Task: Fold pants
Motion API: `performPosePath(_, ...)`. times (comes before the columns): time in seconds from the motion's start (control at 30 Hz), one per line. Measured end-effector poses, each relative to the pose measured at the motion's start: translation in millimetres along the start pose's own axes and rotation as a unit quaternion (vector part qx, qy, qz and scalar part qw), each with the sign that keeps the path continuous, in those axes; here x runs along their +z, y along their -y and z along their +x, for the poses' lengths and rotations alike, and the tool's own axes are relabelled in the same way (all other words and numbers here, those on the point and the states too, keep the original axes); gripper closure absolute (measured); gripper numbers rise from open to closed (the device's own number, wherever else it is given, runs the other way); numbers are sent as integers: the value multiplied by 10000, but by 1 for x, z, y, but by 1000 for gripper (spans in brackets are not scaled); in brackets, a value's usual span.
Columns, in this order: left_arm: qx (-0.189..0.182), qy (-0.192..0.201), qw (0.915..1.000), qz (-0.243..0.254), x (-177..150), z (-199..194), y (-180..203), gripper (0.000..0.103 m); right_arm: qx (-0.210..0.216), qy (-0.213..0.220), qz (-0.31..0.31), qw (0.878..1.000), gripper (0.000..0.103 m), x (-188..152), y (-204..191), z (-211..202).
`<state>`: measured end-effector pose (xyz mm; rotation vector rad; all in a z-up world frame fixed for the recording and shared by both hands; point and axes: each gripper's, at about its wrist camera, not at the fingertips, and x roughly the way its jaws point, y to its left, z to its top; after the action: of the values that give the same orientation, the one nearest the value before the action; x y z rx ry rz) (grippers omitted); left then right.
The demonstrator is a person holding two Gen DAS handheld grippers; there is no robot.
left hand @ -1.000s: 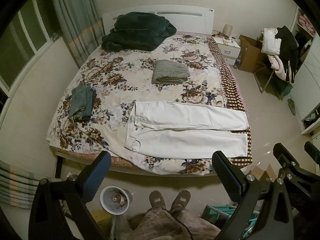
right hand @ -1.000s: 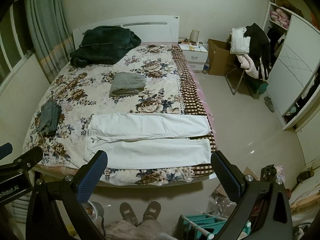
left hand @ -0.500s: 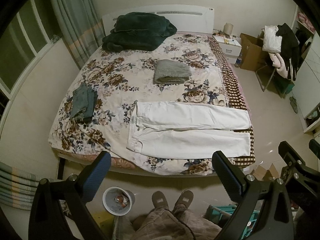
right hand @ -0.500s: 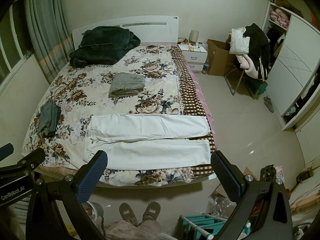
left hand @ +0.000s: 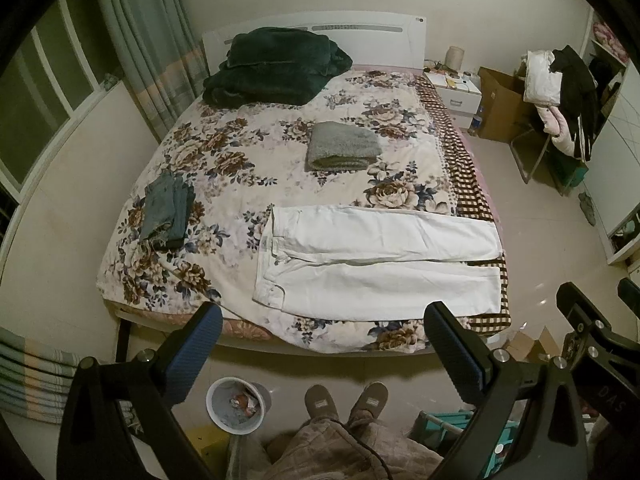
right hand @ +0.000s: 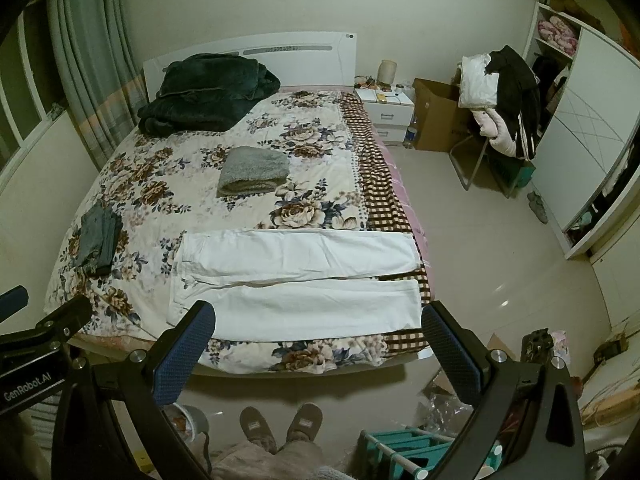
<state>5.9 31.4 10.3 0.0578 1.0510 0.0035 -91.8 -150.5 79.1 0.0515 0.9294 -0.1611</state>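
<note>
Left gripper [left hand: 322, 346] held wide open above the foot of the bed, nothing between the blue pads; right gripper [right hand: 318, 342] likewise spread wide and empty, part of its frame showing at 4 o'clock in the left view. Both well apart from the cloth — no contact anywhere. Just beyond the fingertips, at 12 o'clock from either tool, lay the white pants [left hand: 376, 264] [right hand: 296, 276], flat and unfolded near the foot edge of the floral bedspread [left hand: 240, 148], waistband toward 9 o'clock, the two legs side by side running toward 3 o'clock, hems over the checked strip. Farther up, at 12 o'clock, sat a folded grey towel [left hand: 342, 146]; at 10 o'clock, folded jeans [left hand: 166, 210]; a dark green blanket [left hand: 276, 66] against the headboard. Slippered feet [left hand: 346, 398] on the floor at 6 o'clock, beside a small bin [left hand: 236, 406].
</note>
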Motion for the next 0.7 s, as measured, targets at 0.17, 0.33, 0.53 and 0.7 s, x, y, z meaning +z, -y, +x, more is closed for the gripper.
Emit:
performPosePath(0.17,8,2,10000,11,0,0,1,0,-3,5,-11,10000,0,1,-1,0)
performPosePath(0.33,10,3,10000,7,0,0,1,0,-5,-2,-8,10000,0,0,0,0)
performPosePath(0.53,9,4,10000,11,2,1,4,0,-3,8,15,10000,0,-1,0,0)
performPosePath(0.7,21,7,10000,9,2,1,3,0,-1,7,21,10000,0,1,0,0)
